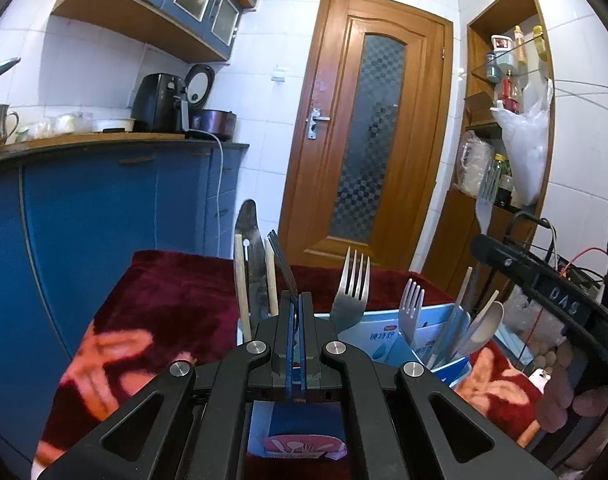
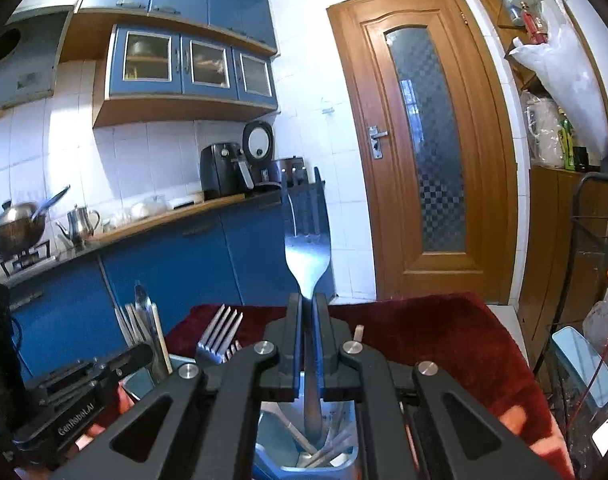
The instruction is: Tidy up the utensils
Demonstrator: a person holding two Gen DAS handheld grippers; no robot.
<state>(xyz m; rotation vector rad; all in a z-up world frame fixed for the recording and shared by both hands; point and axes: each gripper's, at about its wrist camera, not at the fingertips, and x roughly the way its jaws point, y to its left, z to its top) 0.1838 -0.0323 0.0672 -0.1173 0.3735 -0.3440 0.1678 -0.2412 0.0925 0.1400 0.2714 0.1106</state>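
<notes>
1. Right gripper (image 2: 307, 316) clenched on fork (image 2: 306, 240) neck, tines up, handle end down in blue-white holder box (image 2: 344, 468).
2. Left gripper (image 1: 297, 312) closed flat, nothing visibly held, just before that box (image 1: 384, 340).
3. Forks (image 1: 350, 292), chopsticks (image 1: 242, 284), knife (image 1: 254, 256) upright in compartments; red cloth (image 1: 164, 292) beneath.

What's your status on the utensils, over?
Right gripper shut on a fork, tines up, handle over the blue holder. Left gripper shut, nothing seen held. Nothing blocking, over.
</notes>
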